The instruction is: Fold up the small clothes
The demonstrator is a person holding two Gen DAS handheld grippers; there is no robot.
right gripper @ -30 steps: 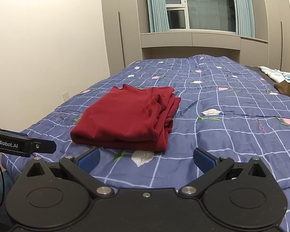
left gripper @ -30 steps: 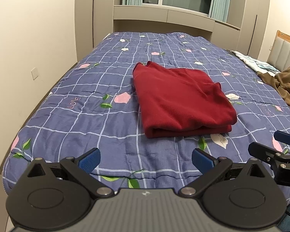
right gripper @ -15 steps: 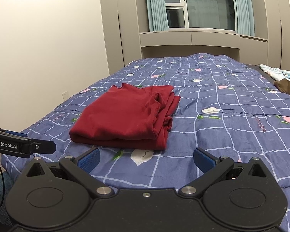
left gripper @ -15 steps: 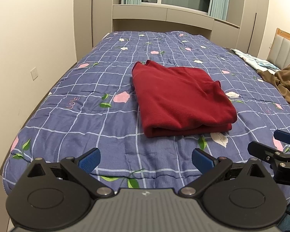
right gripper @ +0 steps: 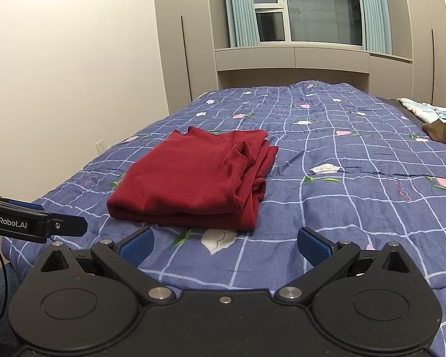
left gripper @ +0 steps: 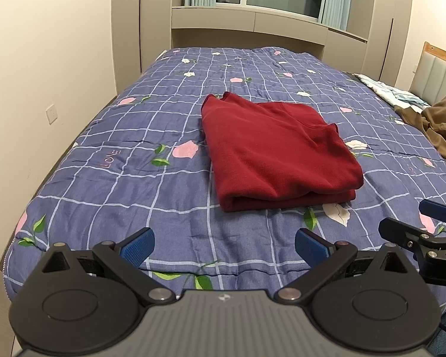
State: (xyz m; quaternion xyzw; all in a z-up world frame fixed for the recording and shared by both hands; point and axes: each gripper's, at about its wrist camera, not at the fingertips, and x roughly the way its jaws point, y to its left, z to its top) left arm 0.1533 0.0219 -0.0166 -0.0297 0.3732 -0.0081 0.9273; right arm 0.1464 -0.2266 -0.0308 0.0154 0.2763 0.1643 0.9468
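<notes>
A dark red garment (left gripper: 276, 151) lies folded into a thick rectangle on the blue checked bedspread (left gripper: 128, 178). In the right wrist view the same red garment (right gripper: 199, 178) shows its layered edges on the right side. My left gripper (left gripper: 224, 245) hovers open over the bed's near edge, short of the fold, with nothing between its blue pads. My right gripper (right gripper: 226, 242) is open too, just short of the garment's near edge. Each gripper shows in the other's view: the right one (left gripper: 425, 223) at the right edge, the left one (right gripper: 44, 223) at the left edge.
A brown garment (left gripper: 437, 125) and a pale patterned cloth (left gripper: 383, 89) lie at the bed's right side by the headboard (left gripper: 440, 71). A wall (left gripper: 44, 59) runs along the left of the bed. Cabinets and a window (right gripper: 312, 15) stand beyond the far end.
Both grippers have drawn back slightly and tilted, so the bed sits a little lower in view. The folded garment has not moved. Both stay open.
</notes>
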